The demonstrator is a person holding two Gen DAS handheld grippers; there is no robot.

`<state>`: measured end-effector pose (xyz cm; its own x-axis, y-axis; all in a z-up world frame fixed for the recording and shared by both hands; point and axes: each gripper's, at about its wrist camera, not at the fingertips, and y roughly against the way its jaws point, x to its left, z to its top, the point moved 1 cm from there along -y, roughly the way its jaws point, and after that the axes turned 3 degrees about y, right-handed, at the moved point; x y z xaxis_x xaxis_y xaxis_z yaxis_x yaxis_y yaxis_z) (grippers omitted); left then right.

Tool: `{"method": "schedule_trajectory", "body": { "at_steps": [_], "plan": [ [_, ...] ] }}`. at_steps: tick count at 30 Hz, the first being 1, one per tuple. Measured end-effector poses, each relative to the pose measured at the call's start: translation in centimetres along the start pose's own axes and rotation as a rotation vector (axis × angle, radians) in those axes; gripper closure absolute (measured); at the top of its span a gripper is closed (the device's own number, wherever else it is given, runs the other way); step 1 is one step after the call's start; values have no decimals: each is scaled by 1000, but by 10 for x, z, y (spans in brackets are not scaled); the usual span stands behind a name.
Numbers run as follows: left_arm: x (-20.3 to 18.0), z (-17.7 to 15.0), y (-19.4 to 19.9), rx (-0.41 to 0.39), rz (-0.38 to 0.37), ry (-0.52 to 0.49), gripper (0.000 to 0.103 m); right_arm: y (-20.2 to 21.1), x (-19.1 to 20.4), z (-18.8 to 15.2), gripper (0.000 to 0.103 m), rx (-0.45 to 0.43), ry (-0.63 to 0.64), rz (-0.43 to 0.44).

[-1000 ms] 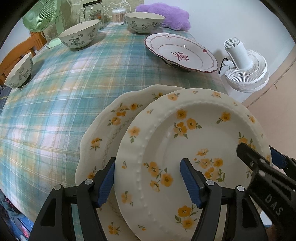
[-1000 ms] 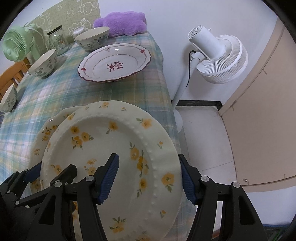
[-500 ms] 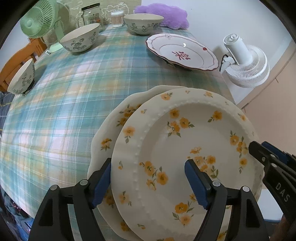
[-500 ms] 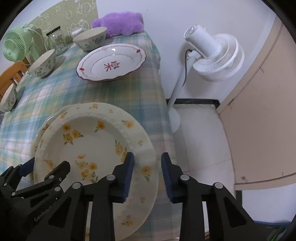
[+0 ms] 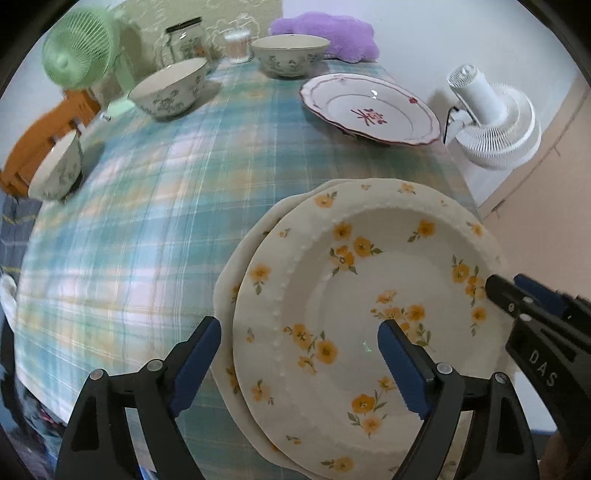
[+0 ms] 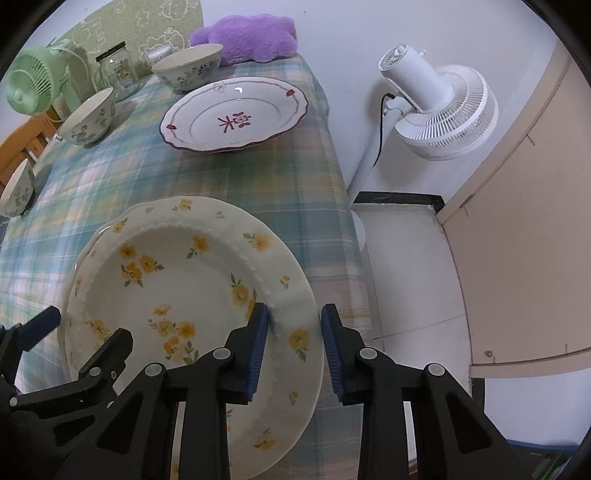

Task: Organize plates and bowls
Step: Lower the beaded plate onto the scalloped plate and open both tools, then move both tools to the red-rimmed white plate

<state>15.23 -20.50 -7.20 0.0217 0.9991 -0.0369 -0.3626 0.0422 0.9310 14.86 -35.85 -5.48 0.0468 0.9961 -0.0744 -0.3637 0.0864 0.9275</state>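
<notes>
Two cream plates with yellow flowers lie stacked at the table's near right corner. The beaded top plate [image 5: 369,277] [image 6: 177,280] nearly covers the scalloped lower plate [image 5: 229,280]. My right gripper [image 6: 293,343] is shut on the top plate's right rim, one pad against the beaded ridge and the other at the outer edge; it also shows at the right as the right gripper [image 5: 517,306]. My left gripper [image 5: 299,365] straddles the plates' left rim, its jaws opening, pads clear of the china. A red-trimmed plate [image 6: 236,114] and three patterned bowls [image 5: 170,88] [image 5: 290,55] [image 5: 59,166] sit farther back.
The plaid tablecloth [image 5: 147,221] ends just right of the stack, over the tiled floor [image 6: 406,266]. A white floor fan [image 6: 443,107] stands beside the table. A green fan [image 5: 79,51], a glass jar [image 5: 186,42] and a purple plush [image 6: 247,35] line the far edge.
The right jaws closed onto the top plate's right rim. The left jaws spread wider. The top plate slid left over the lower plate, covering most of it.
</notes>
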Motion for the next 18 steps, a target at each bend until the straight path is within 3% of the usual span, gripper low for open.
{"method": "schedule_trajectory", "body": {
  "at_steps": [18],
  "plan": [
    [11,0,2,20,9,66,15,-3,10,1,68,6,47,29]
  ]
}}
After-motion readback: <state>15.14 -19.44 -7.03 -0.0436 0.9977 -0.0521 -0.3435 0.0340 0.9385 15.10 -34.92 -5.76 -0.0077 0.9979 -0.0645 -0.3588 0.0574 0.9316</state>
